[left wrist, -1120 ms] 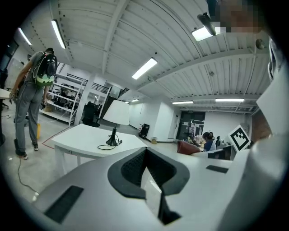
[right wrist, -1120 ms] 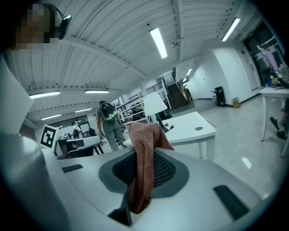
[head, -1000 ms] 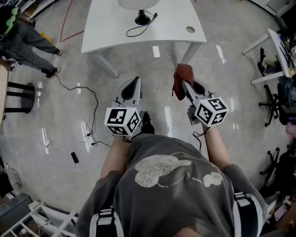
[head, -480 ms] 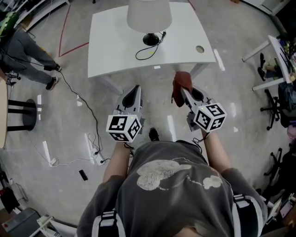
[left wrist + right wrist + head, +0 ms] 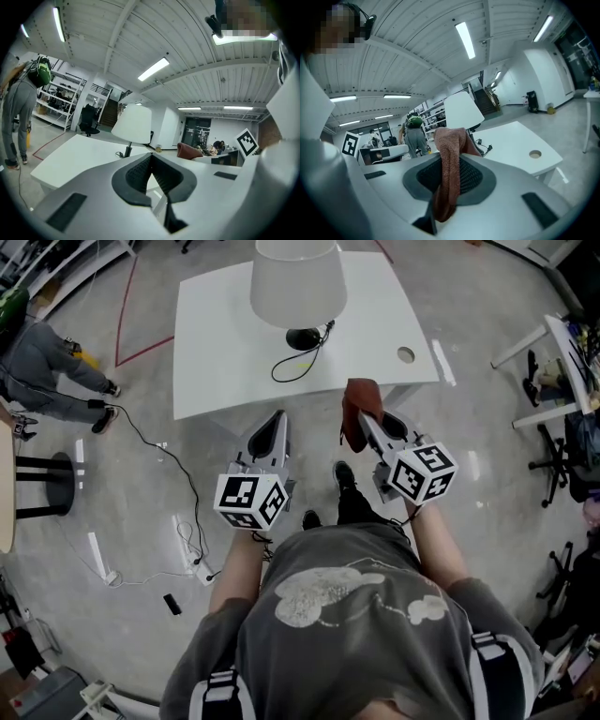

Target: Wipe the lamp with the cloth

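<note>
White table on glossy grey floor, white-shaded lamp upright on it, cord looped beside. Right gripper clamped on rust-red cloth; left gripper closed, empty.

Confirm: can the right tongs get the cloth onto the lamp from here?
Probably yes, with a forward reach. The right tongs hold the cloth near the table's front edge. Only bare tabletop and the cord lie between them and the lamp.
</note>
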`<action>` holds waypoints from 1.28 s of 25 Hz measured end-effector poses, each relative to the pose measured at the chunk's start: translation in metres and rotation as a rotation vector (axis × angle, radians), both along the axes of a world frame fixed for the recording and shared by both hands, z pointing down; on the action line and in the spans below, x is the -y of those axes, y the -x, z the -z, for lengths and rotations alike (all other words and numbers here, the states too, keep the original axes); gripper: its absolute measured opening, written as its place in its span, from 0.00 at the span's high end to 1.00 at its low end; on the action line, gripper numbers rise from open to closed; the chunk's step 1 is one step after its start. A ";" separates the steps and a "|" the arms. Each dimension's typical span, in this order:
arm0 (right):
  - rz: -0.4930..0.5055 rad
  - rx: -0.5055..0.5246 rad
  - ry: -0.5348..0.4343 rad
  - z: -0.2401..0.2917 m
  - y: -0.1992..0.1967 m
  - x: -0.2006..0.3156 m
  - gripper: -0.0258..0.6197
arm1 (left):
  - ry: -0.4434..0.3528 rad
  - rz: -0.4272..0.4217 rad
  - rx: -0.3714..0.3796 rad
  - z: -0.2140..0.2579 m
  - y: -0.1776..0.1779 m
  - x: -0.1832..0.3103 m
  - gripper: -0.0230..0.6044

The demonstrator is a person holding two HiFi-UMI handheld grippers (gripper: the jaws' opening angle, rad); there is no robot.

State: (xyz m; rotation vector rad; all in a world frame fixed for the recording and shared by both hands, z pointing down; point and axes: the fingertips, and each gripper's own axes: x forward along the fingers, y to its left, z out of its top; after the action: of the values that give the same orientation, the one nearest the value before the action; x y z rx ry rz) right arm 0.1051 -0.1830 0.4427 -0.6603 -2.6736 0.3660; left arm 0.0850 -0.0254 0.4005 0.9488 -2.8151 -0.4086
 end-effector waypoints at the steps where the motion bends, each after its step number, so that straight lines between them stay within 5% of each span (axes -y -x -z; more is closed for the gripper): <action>1: 0.012 0.002 0.003 0.002 0.008 0.001 0.87 | 0.003 0.008 0.008 0.004 0.006 0.003 0.95; 21: 0.210 0.231 0.054 0.118 0.178 0.008 0.87 | 0.023 0.125 0.144 0.076 0.121 0.050 0.95; 32: 0.342 0.199 0.083 0.100 0.199 0.000 0.87 | 0.036 0.218 0.129 0.071 0.148 0.052 0.95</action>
State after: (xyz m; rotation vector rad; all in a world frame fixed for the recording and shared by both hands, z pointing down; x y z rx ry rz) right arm -0.0939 -0.1831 0.3422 -1.2150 -2.6666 0.3331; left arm -0.0633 -0.0772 0.3291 0.6861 -3.0445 -0.3310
